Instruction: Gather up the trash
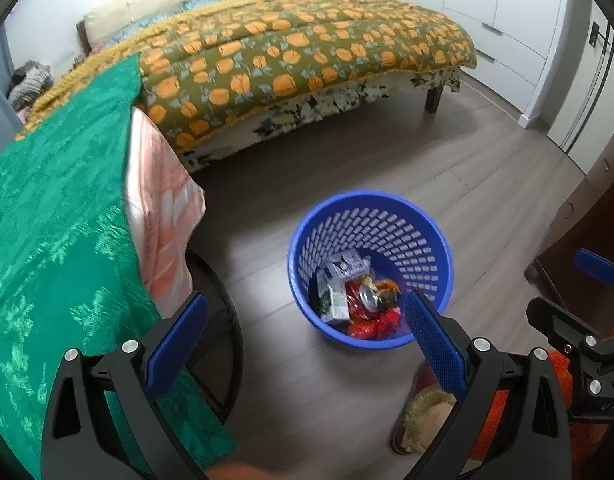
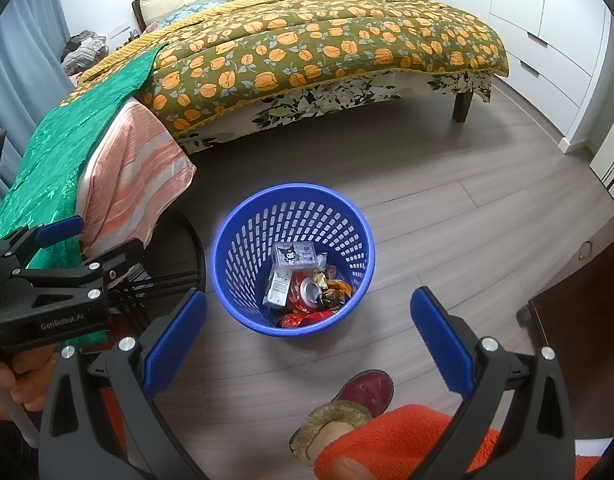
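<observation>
A blue perforated wastebasket [image 1: 387, 216] [image 2: 243, 236] stands on the wood floor. Inside it lies trash: a silver can [image 1: 369, 296] [image 2: 310, 289], a white carton [image 1: 340, 304] [image 2: 278, 286], a clear packet with a cartoon print [image 2: 293, 255] and red and orange wrappers [image 1: 367, 326] [image 2: 303, 316]. My left gripper [image 1: 307, 332] is open and empty, above the floor just left of the basket. My right gripper [image 2: 309, 320] is open and empty too, hovering over the basket's near rim. The right gripper [image 1: 599, 276] shows at the right edge of the left wrist view, the left gripper [image 2: 59, 236] at the left of the right wrist view.
A bed with an orange-flowered quilt [image 2: 327, 48] fills the back. A green cloth [image 1: 59, 220] over a peach striped cover [image 2: 135, 176] drapes a round black-framed table at left. A red slipper with fur trim [image 2: 359, 396] and an orange fleece leg [image 2: 407, 436] are below. Dark furniture [image 2: 579, 312] stands right.
</observation>
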